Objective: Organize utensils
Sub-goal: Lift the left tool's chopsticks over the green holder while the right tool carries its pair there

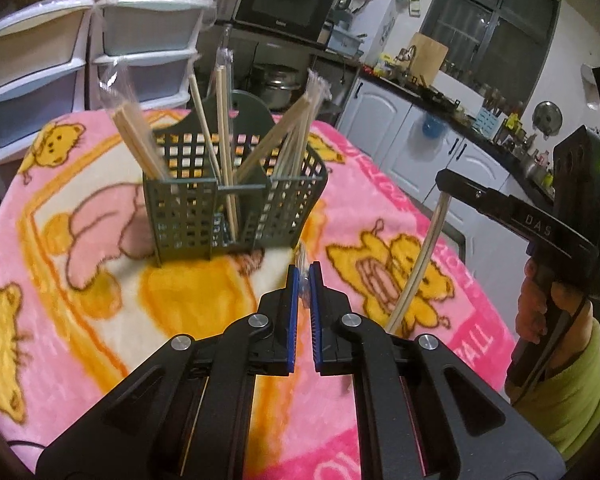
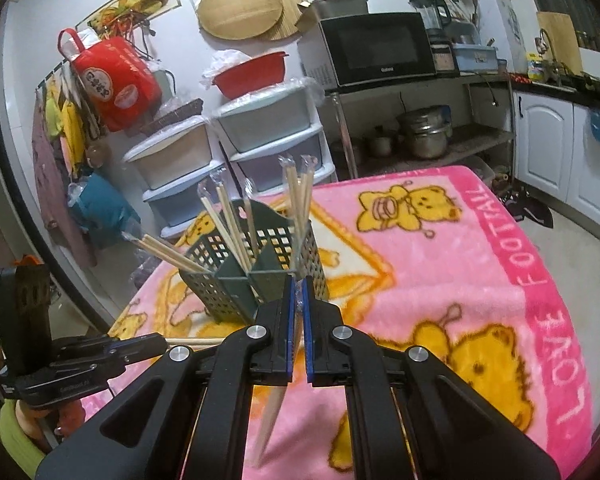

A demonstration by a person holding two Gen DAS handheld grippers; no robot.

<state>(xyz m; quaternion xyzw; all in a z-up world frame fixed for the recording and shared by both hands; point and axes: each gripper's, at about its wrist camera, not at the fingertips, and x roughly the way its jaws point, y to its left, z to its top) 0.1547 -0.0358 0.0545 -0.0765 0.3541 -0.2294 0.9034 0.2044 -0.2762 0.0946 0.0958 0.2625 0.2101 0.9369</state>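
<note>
A kitchen is seen, with a table covered by a pink bear-print blanket (image 2: 480, 280). A dark green lattice utensil caddy (image 1: 204, 208) stands upright on the blanket, at about 12 o'clock from the left gripper (image 1: 304, 276) and 11 o'clock from the right gripper (image 2: 297, 286). Several wrapped pairs of wooden chopsticks (image 2: 236, 228) are held leaning in its compartments. One wrapped chopstick pair (image 1: 418, 258) is clamped near its top end by the right gripper, hanging tilted with its lower end toward the blanket. The left gripper's blue-padded fingers are drawn nearly together on a bit of clear plastic wrapper (image 1: 303, 266). Behind the table, stacked plastic drawers (image 2: 260, 136) are seen at 12 o'clock, with a black microwave (image 2: 376, 50) on a shelf at 1 o'clock.
</note>
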